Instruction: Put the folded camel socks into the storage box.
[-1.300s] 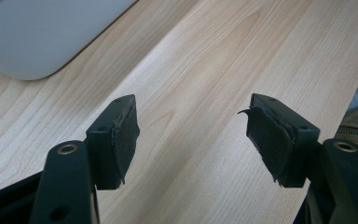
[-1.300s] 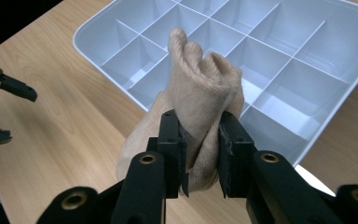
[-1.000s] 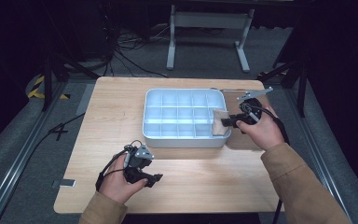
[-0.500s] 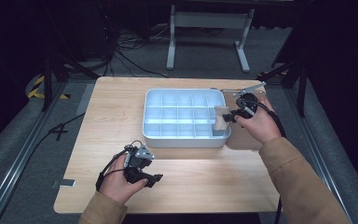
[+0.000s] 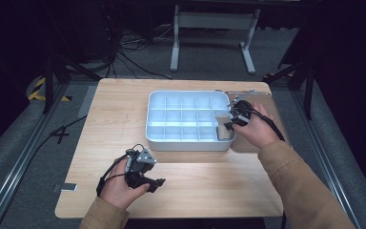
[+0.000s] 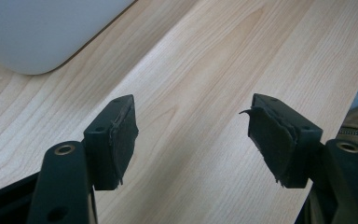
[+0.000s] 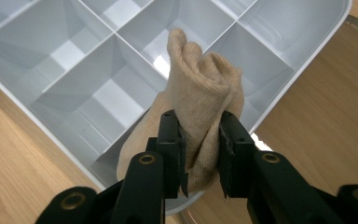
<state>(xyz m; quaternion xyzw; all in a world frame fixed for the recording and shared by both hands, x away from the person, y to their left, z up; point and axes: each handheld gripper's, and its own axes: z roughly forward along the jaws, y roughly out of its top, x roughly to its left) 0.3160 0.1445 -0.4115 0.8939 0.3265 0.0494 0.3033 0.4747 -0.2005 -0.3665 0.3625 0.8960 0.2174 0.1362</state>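
Observation:
A white divided tray (image 5: 153, 113) (image 7: 307, 56) sits on the wooden table (image 5: 109, 124). My right gripper (image 5: 229, 122) (image 7: 199, 144) is shut on a bunched beige cloth (image 5: 223, 130) (image 7: 205, 93), held over the tray's near right corner compartment. The cloth's lower part hangs into that compartment. My left gripper (image 5: 153, 183) (image 6: 191, 140) rests on the table near the front edge, below and left of the tray, its jaws open with bare wood between them. A corner of the tray (image 6: 42, 32) shows ahead of the left gripper.
A flat brown pad (image 5: 248, 143) lies under the right hand beside the tray's right side. A metal stand (image 5: 214, 28) and cables lie on the floor beyond the table. The table's front edge is close to the left hand.
My right gripper has moved a little left and down with the cloth, lowering it into the tray's corner compartment. The left gripper has stayed put.

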